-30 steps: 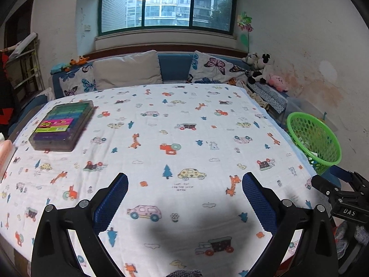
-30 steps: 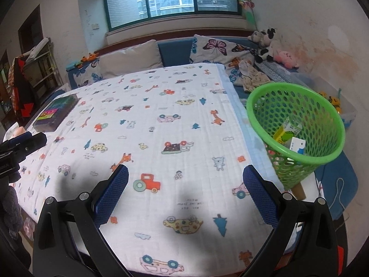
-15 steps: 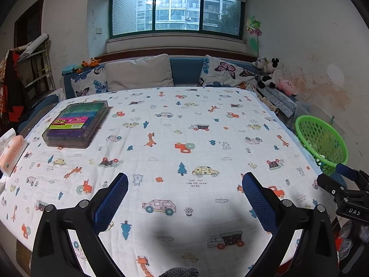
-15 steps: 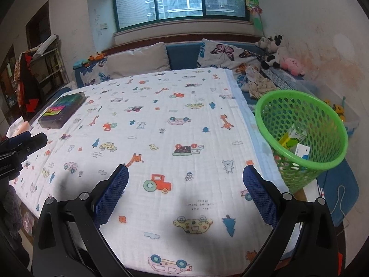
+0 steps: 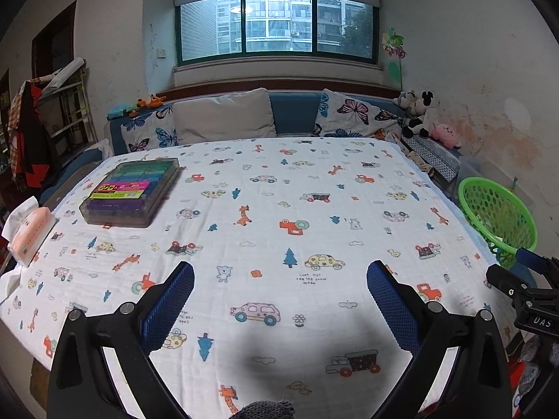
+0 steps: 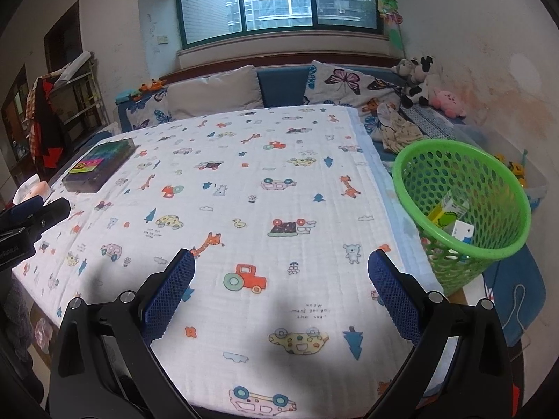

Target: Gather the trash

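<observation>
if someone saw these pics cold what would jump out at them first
Probably the white cloth printed with cartoon cars, giraffes and trees, which fills the middle of both views. Next, the bright green basket off its right edge, with a couple of small cartons inside. The open left gripper and right gripper frame the bottom of their views, empty.

Both the left gripper (image 5: 279,293) and the right gripper (image 6: 281,288) have black plastic arms with silver round screws. Their fingers (image 5: 169,305) carry blue pads with a fine grid texture.
</observation>
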The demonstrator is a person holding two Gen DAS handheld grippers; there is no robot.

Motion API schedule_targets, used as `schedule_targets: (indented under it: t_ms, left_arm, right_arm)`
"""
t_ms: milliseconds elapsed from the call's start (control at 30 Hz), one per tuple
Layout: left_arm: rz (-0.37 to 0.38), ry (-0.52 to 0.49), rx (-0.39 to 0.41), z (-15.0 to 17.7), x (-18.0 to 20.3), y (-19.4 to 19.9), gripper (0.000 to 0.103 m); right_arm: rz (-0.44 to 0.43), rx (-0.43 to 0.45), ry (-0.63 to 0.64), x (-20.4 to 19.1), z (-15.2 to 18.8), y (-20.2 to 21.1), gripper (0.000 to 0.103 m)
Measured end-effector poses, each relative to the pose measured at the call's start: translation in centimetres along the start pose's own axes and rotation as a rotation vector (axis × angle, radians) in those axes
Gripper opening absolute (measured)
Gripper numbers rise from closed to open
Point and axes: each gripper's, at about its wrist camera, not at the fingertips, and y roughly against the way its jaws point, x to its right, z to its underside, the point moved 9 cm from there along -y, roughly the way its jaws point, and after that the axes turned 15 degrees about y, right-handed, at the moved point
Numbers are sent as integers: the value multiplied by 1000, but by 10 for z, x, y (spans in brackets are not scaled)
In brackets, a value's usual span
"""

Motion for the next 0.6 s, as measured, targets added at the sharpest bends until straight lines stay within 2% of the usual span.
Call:
schedule_targets:
  t_ms: [600]
  left_arm:
    - [3, -1, -5, 3, 2, 1, 96]
  right_arm:
    - [-8, 1, -2, -1, 1, -2, 99]
